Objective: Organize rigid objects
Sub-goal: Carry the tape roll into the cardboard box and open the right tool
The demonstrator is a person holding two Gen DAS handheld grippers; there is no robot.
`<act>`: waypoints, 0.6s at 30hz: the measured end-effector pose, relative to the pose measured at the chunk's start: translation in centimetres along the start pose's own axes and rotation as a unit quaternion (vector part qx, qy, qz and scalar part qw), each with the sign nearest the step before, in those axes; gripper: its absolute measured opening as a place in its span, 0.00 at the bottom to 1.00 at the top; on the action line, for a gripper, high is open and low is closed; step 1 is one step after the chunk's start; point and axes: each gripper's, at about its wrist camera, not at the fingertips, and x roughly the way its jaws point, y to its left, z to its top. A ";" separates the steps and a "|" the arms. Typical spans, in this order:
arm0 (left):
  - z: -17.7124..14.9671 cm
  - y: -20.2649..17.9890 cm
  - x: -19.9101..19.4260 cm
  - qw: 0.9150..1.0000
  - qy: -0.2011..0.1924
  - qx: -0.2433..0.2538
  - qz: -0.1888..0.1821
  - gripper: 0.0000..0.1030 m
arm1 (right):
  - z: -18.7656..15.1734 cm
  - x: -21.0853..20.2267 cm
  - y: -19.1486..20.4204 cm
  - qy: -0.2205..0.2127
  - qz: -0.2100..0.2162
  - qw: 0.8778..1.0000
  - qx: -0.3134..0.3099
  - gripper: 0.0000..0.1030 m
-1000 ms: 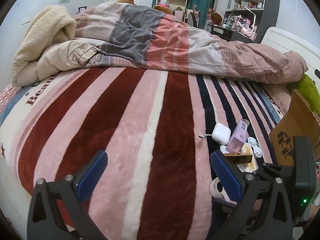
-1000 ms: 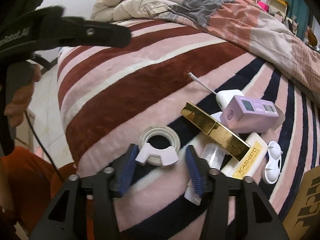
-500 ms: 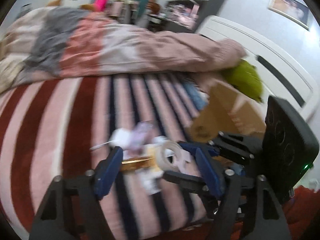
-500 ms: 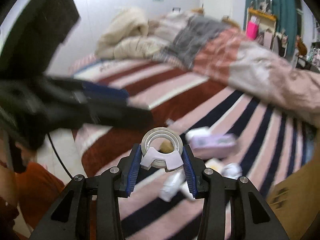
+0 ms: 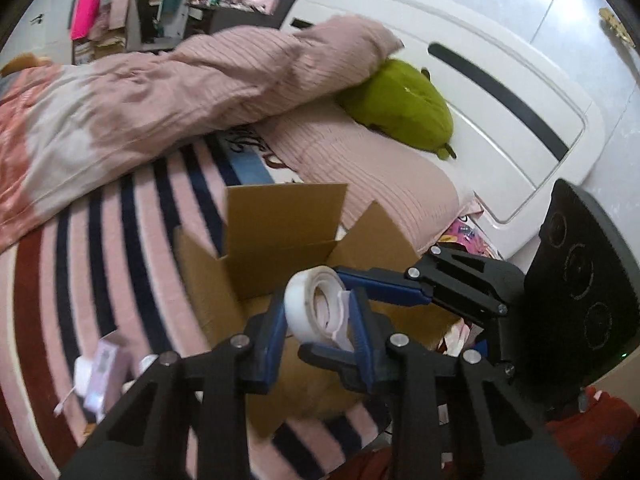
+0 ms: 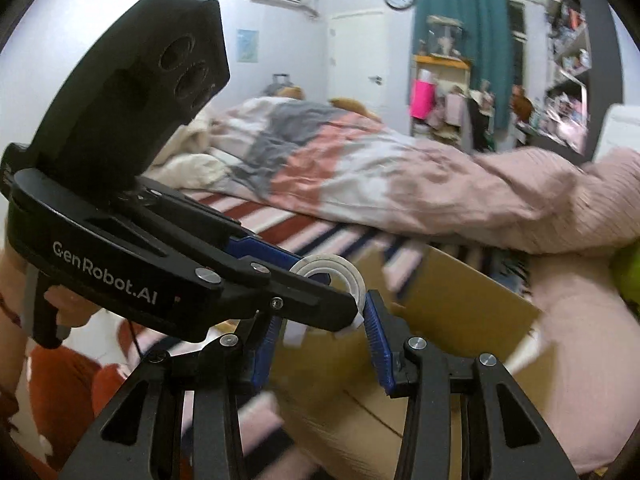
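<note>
A white tape roll in its dispenser [image 5: 318,308] hangs above the open cardboard box [image 5: 276,224] on the striped bed. In the left wrist view my left gripper [image 5: 318,334] is closed around it, blue pads on both sides. My right gripper [image 6: 320,330] comes in from the right [image 5: 380,282] and also has the tape roll [image 6: 334,274] between its pads, jaws wider than before. The left gripper's body crosses the right wrist view [image 6: 120,280]. The cardboard box [image 6: 460,292] lies below.
A purple box and white charger [image 5: 104,372] lie on the striped blanket left of the cardboard box. A pink duvet [image 5: 160,92], a green plush [image 5: 404,108] and the white headboard [image 5: 480,60] lie behind it.
My right gripper lifted the tape roll off the blanket and carried it over the box. My left gripper swung right, narrowed and closed on the roll.
</note>
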 end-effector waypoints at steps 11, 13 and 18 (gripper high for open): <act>1.0 0.1 3.3 0.999 0.034 -0.018 0.019 0.57 | -2.1 -0.2 -6.2 0.119 -0.036 0.991 0.041 0.56; 0.4 0.5 1.2 0.999 0.017 -0.023 0.027 0.59 | -2.1 -0.5 -6.1 0.113 -0.033 0.992 0.037 0.59; -1.8 2.1 -4.5 0.996 -0.024 -0.039 0.072 0.67 | -0.7 -0.5 -4.1 0.087 -0.011 0.996 0.024 0.78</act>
